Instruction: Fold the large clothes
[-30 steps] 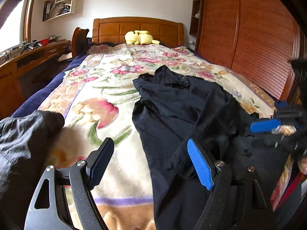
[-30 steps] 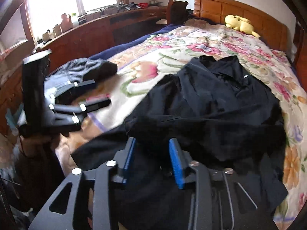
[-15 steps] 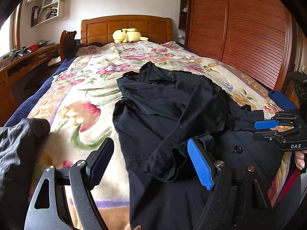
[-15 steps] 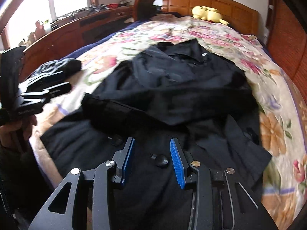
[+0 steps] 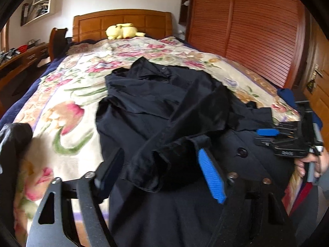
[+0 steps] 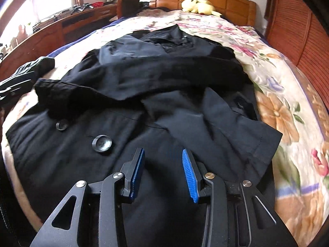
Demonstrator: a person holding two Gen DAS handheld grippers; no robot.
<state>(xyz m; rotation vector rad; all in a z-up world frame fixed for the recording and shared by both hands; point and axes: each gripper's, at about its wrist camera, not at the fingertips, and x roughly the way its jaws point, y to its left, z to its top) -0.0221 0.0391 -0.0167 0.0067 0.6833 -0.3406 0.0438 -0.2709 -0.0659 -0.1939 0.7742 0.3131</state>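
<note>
i judge the fold barely begun: coat (image 6: pixel 144 107) sprawls mid-frame on the bed (image 6: pixel 287 94), one sleeve (image 5: pixel 185 127) crossed over, both tongs, left (image 5: pixel 158 173) and right (image 6: pixel 163 173), gaping empty.

Black-framed left tongs (image 5: pixel 160 177) and right tongs (image 6: pixel 163 173) carry ribbed blue pads (silver screws).

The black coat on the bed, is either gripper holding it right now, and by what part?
Neither. The left gripper and right gripper are both open above the black coat, with no cloth pinched between their pads.
</note>
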